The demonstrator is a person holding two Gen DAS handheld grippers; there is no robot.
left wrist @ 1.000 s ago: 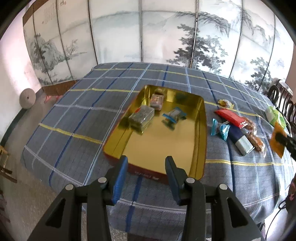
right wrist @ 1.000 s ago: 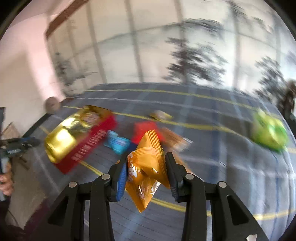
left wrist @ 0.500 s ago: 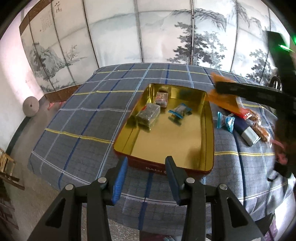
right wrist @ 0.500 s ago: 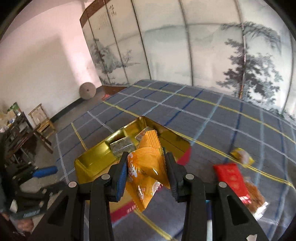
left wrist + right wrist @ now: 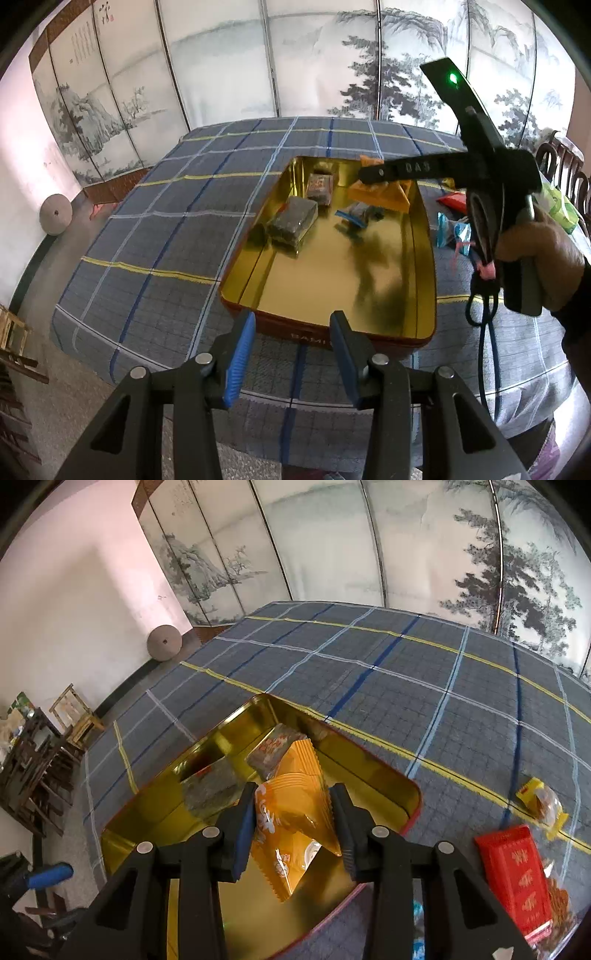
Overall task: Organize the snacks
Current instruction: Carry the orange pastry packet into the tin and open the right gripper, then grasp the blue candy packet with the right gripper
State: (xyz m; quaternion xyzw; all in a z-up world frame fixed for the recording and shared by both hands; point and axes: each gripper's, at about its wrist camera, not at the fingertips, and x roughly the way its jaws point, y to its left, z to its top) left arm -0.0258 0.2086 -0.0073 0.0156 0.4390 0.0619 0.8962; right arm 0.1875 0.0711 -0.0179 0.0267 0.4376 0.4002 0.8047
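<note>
On the far left of the left wrist view, a round grey disc (image 5: 55, 219) leaned at the foot of the painted folding screen (image 5: 229, 70), and a wooden frame at the picture's edge was cut off. Right of that, the plaid tablecloth (image 5: 159, 236) covered the table, its near edge hanging down. The left gripper (image 5: 291, 354) hovered just short of the gold tin (image 5: 424, 295), jaws spread with nothing between them; its blue pads framed the tin's red front wall, where the lettering was partly hidden. Inside the tin lay a clear-wrapped dark block (image 5: 293, 223), a smaller reddish packet (image 5: 320, 187) behind it, and a blue-edged wrapper (image 5: 356, 218) whose contents could not be made out. Over the tin's far right corner the right gripper (image 5: 373, 173) reached in, pinching the orange snack packet (image 5: 380, 194); one finger crossed the packet and hid its middle. Further right, the hand (image 5: 546, 258) on the handle blocked most of the loose snacks on the cloth, of which only a red one, blue ones and a green one showed in part. From the right wrist view, the orange snack packet (image 5: 295, 819) was clamped between the jaws above the tin's (image 5: 406, 794) interior, its lower tip hanging free. Right of the tin lay a yellow-wrapped snack (image 5: 543, 805) and a red packet (image 5: 515, 867), the latter overlapping a clear bag cut off by the frame.
</note>
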